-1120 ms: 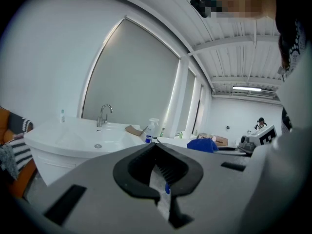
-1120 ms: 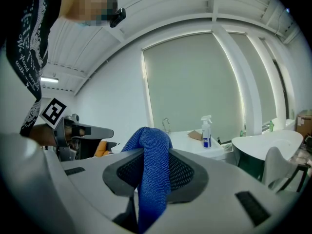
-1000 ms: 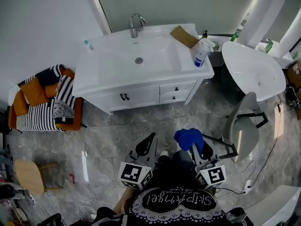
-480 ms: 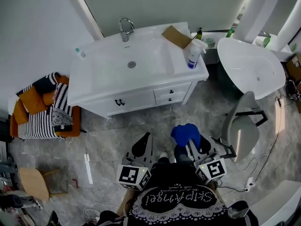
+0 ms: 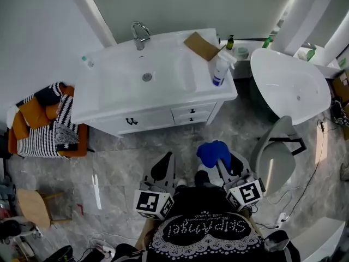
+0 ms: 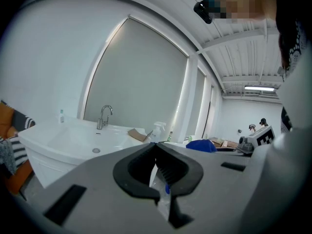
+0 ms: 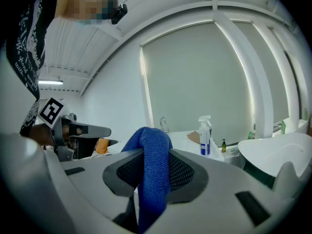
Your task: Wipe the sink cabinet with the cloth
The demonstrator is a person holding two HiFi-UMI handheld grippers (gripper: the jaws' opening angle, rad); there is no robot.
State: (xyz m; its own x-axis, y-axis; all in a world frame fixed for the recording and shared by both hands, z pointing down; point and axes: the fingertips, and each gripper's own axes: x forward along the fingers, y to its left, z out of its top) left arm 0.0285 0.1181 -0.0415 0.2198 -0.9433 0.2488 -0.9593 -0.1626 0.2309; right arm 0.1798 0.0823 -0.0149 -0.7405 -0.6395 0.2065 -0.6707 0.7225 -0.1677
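The white sink cabinet (image 5: 163, 116) stands against the far wall, with a basin, a chrome faucet (image 5: 139, 34) and dark door and drawer handles. A blue cloth (image 5: 212, 153) is bunched in my right gripper (image 5: 219, 162), which is shut on it; the cloth (image 7: 152, 169) hangs between the jaws in the right gripper view. My left gripper (image 5: 163, 168) is shut and holds nothing, its jaws meeting at the tip (image 6: 156, 144). Both grippers hover low over the floor, well short of the cabinet front.
On the counter's right end stand a spray bottle (image 5: 220, 69) and a brown cardboard piece (image 5: 202, 45). A small bottle (image 5: 87, 62) sits at its left corner. A white bathtub (image 5: 294, 86) and grey chair (image 5: 275, 157) are at right, a striped seat (image 5: 46, 127) at left.
The view has shifted, so the cabinet sits a little further left and lower in frame. Both grippers kept their pose; the cloth stays clamped in the right one.
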